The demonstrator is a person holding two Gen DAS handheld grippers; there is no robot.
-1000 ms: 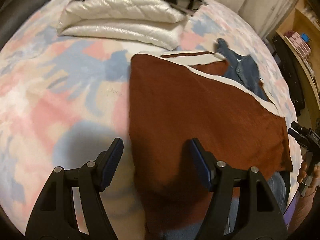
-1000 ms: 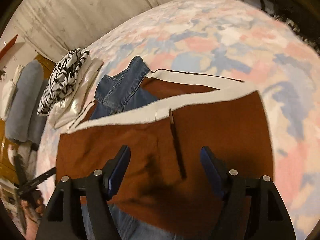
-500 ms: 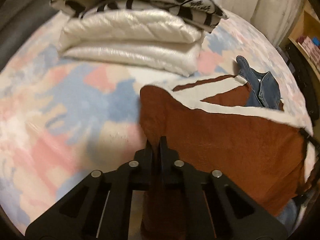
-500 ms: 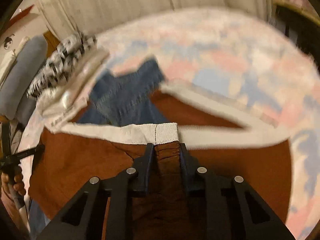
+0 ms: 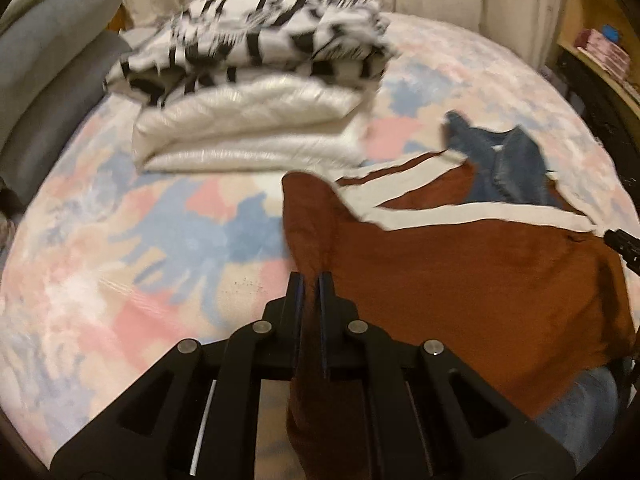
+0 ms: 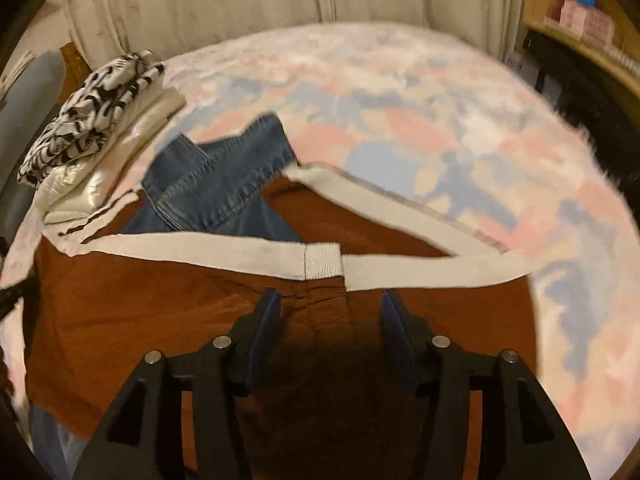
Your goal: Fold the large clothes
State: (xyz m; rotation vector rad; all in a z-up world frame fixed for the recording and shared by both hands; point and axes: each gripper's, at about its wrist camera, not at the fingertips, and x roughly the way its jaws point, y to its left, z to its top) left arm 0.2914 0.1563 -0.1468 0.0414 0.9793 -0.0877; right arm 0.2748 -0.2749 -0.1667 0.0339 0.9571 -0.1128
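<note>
Leftward, left gripper (image 5: 311,280) pinches brown garment (image 5: 460,280) edge; right gripper (image 6: 330,312) gapes.

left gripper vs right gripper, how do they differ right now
The left gripper is shut, pinching a raised fold of the brown garment; the right gripper is open, its fingers apart over the garment below the white band, clamping nothing. Both are black with blue pads and point across the bed.
</note>
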